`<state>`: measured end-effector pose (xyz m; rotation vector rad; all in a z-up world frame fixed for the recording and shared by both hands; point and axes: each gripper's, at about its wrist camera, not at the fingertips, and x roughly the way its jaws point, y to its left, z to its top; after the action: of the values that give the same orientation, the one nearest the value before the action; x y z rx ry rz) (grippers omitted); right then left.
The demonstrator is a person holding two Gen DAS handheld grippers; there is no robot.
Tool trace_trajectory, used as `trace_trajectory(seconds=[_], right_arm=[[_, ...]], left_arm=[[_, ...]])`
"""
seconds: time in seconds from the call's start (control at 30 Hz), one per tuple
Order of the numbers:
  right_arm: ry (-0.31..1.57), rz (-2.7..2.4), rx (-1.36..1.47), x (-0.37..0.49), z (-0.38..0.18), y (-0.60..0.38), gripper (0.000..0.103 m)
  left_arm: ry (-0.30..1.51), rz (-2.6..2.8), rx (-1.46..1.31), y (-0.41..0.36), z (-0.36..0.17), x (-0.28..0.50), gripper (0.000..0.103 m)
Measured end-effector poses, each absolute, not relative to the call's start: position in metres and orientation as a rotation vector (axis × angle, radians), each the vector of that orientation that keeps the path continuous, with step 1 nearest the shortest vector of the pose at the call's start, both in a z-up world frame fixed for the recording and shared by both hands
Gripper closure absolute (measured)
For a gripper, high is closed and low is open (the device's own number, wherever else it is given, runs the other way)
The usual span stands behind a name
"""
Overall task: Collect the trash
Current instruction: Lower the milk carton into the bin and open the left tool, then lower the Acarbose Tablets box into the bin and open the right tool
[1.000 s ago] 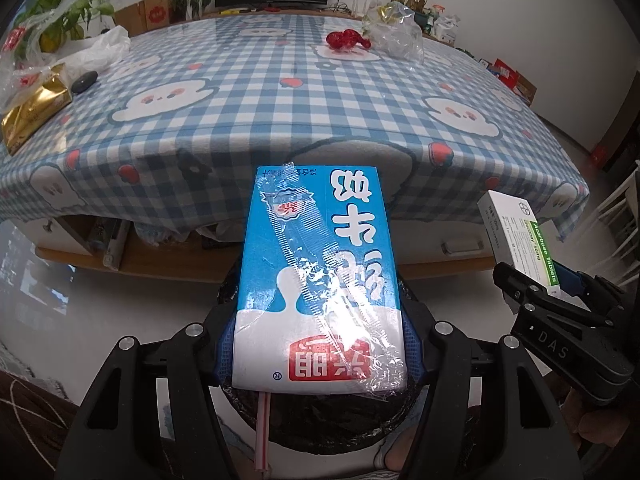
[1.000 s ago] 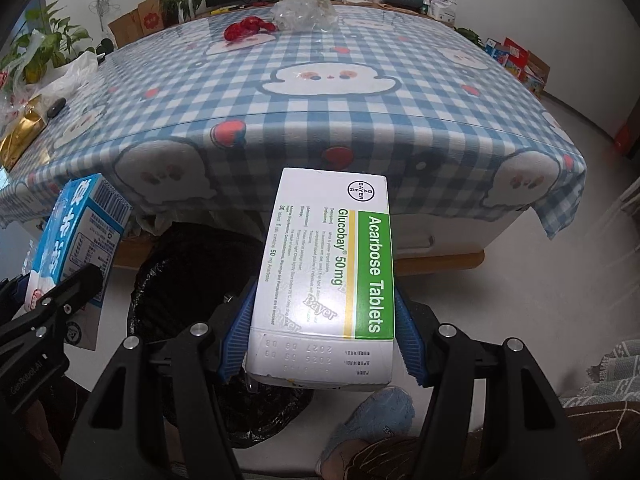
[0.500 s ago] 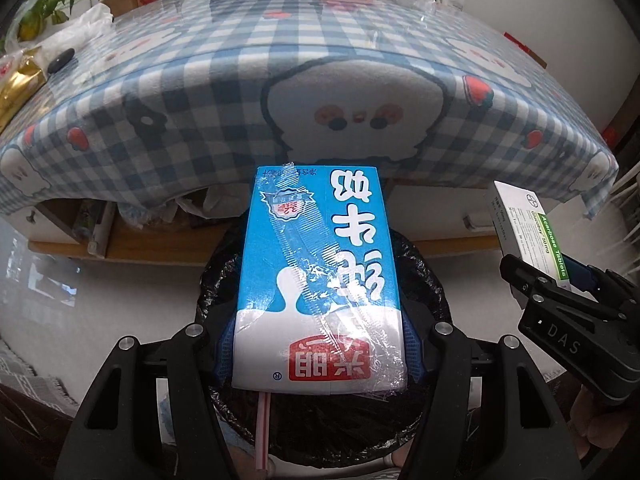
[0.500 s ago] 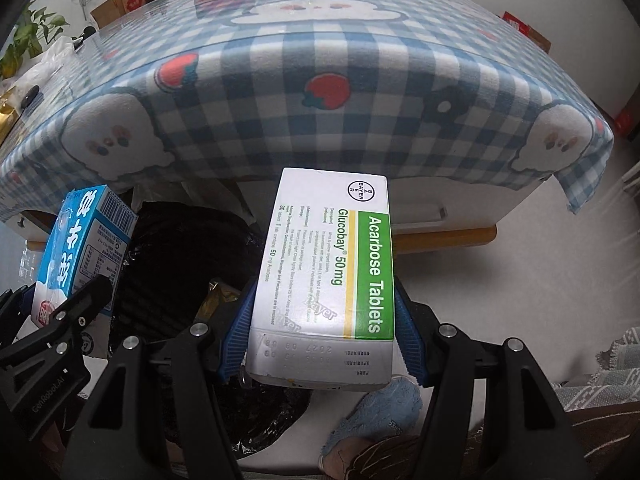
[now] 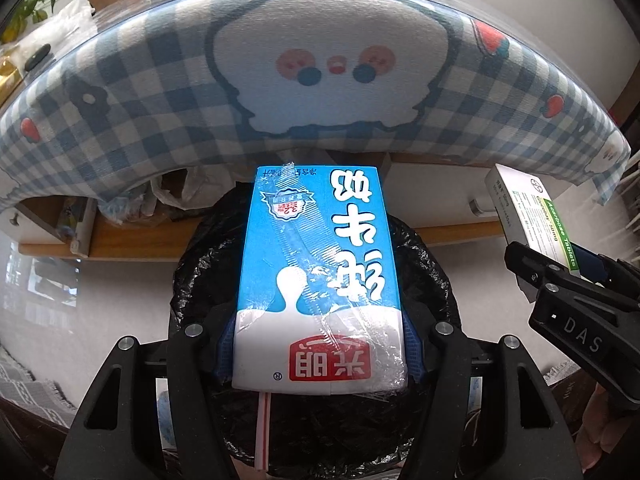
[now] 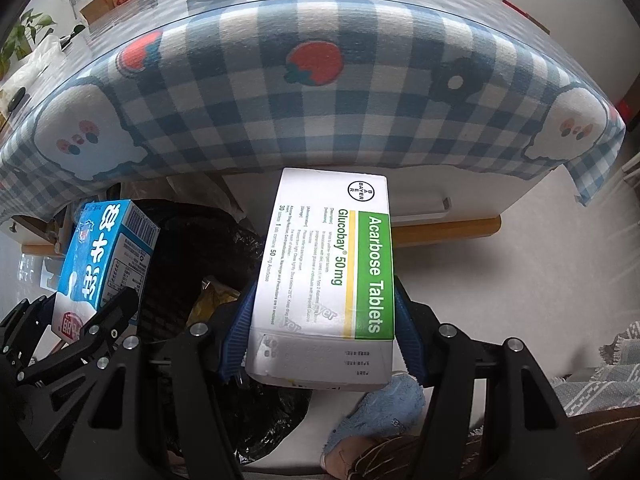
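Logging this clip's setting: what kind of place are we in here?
Most likely a home living or dining room. A table draped in a blue checked cartoon tablecloth fills the view, houseplants stand along the far wall, and a bin lined with a black trash bag sits on the pale floor.

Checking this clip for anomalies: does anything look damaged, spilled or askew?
Nothing spilled. The milk carton is held upside down with a loose straw hanging beneath it, over the bin bag. The tablet box looks intact.
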<state>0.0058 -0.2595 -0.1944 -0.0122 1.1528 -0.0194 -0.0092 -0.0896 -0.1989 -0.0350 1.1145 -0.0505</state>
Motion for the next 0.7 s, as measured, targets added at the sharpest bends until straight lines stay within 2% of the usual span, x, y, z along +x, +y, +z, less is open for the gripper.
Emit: trace_trajectory(seconds=[0.1,0.33,0.43,0.7], right_arm=[[1.153,-0.019,-0.012,0.007,-0.194,-0.260,0.043],[1.150,-0.019,0.000,0.006,-0.191,-0.261,0.043],[1.141,-0.011,0.003,0.003,-0.184,-0.256,0.043],[1.097,0.023,-0.001,-0.001,-0.167,-0.237,0.043]], left_arm=[[1.107,-0.052,-0.032,-0.090,-0.199,-0.009,0.040],[1.061,-0.052,-0.026,-0.091,-0.187,-0.013,0.015],[1.049,-0.052,-0.029,-0.086,-0.184,-0.015,0.009],[1.033,-0.019,-0.025,-0.057,-0.177,-0.023,0.006]])
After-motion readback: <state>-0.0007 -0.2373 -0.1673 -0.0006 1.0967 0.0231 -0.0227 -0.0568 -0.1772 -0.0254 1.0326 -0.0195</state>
